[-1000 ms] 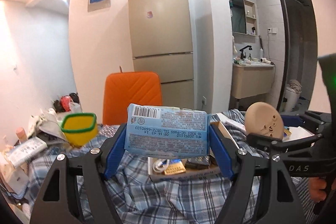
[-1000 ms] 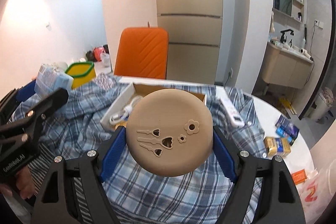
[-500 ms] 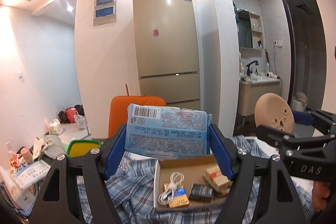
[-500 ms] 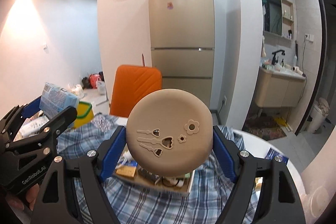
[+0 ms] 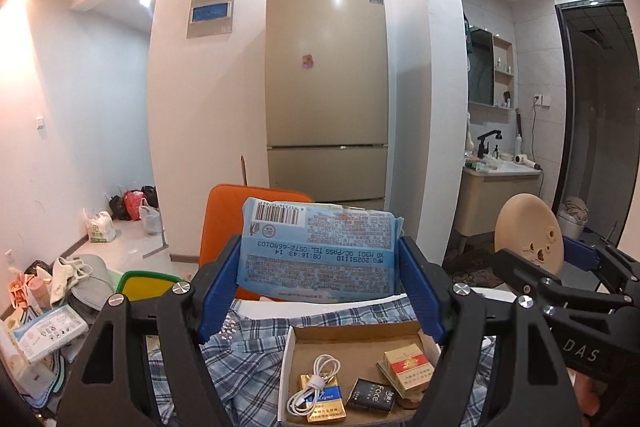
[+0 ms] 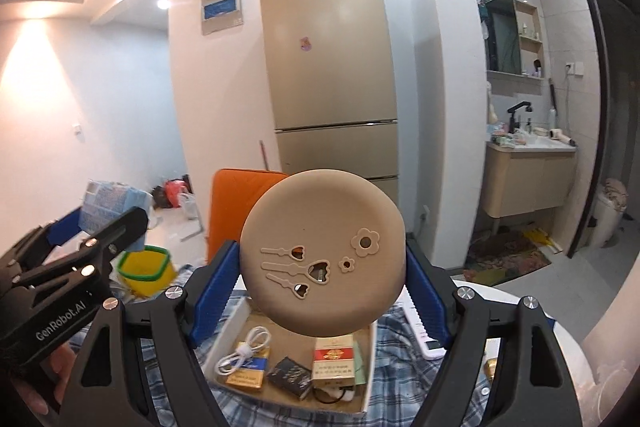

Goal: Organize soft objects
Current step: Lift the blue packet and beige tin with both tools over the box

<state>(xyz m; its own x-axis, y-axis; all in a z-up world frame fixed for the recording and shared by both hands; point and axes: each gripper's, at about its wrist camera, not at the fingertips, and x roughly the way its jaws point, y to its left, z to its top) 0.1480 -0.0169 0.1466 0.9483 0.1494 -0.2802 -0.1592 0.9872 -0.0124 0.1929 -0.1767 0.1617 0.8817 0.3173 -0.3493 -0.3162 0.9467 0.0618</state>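
We hold two soft things aloft, neither yet put down. The left tongs (image 5: 320, 269) clamp a blue tissue pack (image 5: 318, 251) at lower centre of the left view, barcode up, its wrapper creased. The right tongs (image 6: 322, 273) pinch a beige round pad (image 6: 322, 253) at lower centre of the right view, its face cut with flower and heart holes. Below both, a cardboard tray (image 6: 370, 367) of small boxes and a cable sits on plaid cloth (image 5: 240, 355). By our judgement, the sorting is midway: both await a place.
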